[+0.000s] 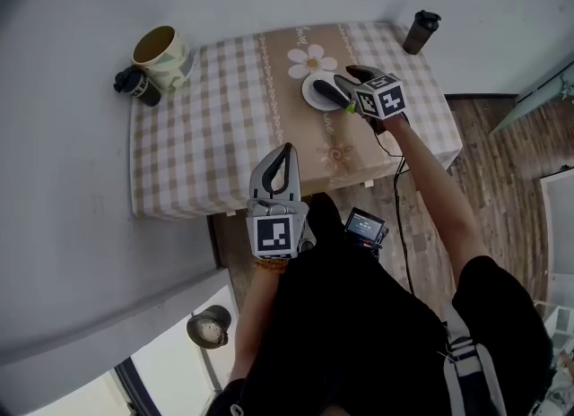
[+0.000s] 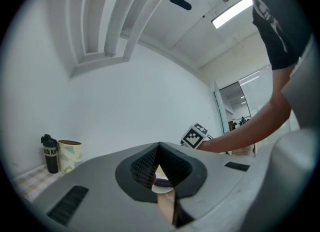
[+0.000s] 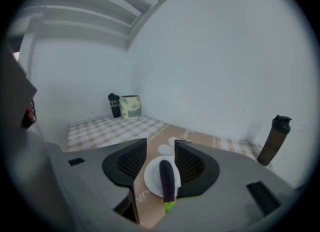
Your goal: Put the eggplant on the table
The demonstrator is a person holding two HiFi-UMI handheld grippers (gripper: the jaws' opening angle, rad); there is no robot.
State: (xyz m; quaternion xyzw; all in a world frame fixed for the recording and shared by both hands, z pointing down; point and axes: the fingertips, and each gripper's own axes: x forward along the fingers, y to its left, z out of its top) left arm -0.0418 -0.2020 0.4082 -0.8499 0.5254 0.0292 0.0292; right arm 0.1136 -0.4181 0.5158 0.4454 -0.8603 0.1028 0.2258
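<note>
We note eggplant [image 3: 167, 181] on plate [image 3: 151, 177]; right tongs [image 3: 161, 145] spread either side of it, left tongs [image 2: 159, 147] pressed together, well off plate. Likely risk: smooth skin slips from an off-centre pinch, dragging plate

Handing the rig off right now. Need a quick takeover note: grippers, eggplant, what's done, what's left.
Left gripper: jaws shut, empty, over the near edge of the table.
Right gripper: jaws open, one on each side of the eggplant, not closed on it.
Eggplant: lying on the white plate on the table, green stem end toward the right gripper.
Done: right gripper is lined up on the eggplant; no grasp yet.
Left: close on the eggplant, lift it off the plate, set it on the tablecloth, probably beside the plate, and release.
</note>
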